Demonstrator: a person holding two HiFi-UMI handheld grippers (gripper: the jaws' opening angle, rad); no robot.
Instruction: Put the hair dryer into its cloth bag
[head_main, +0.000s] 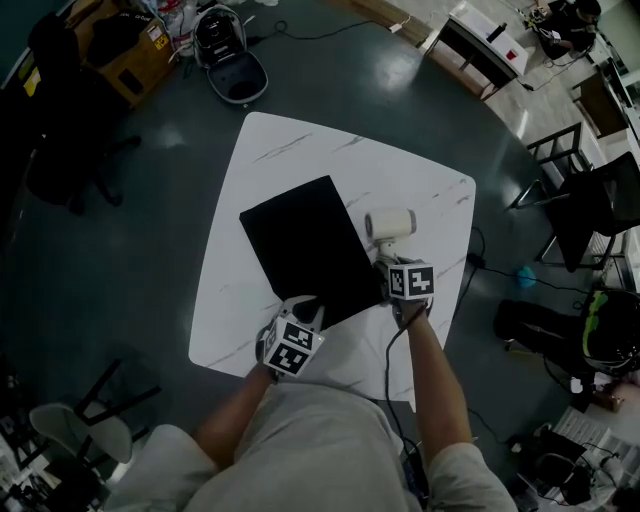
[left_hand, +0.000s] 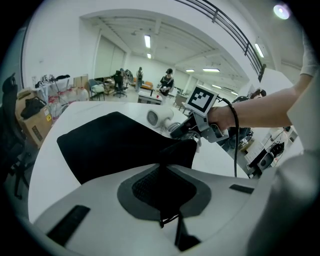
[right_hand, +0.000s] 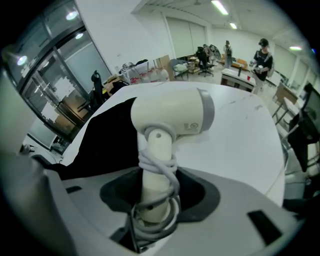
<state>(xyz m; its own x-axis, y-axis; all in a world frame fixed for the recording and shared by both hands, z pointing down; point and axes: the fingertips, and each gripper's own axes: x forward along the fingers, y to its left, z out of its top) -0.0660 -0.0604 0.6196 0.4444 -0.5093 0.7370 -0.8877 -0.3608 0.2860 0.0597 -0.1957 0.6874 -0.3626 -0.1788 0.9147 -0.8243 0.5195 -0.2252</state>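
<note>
Pinching the cloth bag (head_main: 305, 250) at its near edge, the left gripper (head_main: 303, 312) is closed on fabric; the bag lies flat on the table (head_main: 300, 150). The right gripper (head_main: 392, 266) stands wide around the hair dryer (head_main: 392, 224) handle (right_hand: 157, 170), just beside the bag, not yet clamped. Risk: the pads catch only the wound cord (right_hand: 161, 201) and the dryer slips out.

Counts from the head view:
- One white table (head_main: 300, 150).
- One black cloth bag (head_main: 305, 245) on it.
- One hair dryer (head_main: 390, 223), at the bag's 3 o'clock.
- Two grippers: left gripper (head_main: 303, 310) and right gripper (head_main: 388, 268).
- One cardboard box (head_main: 130, 55), at 11 o'clock from the table.
</note>
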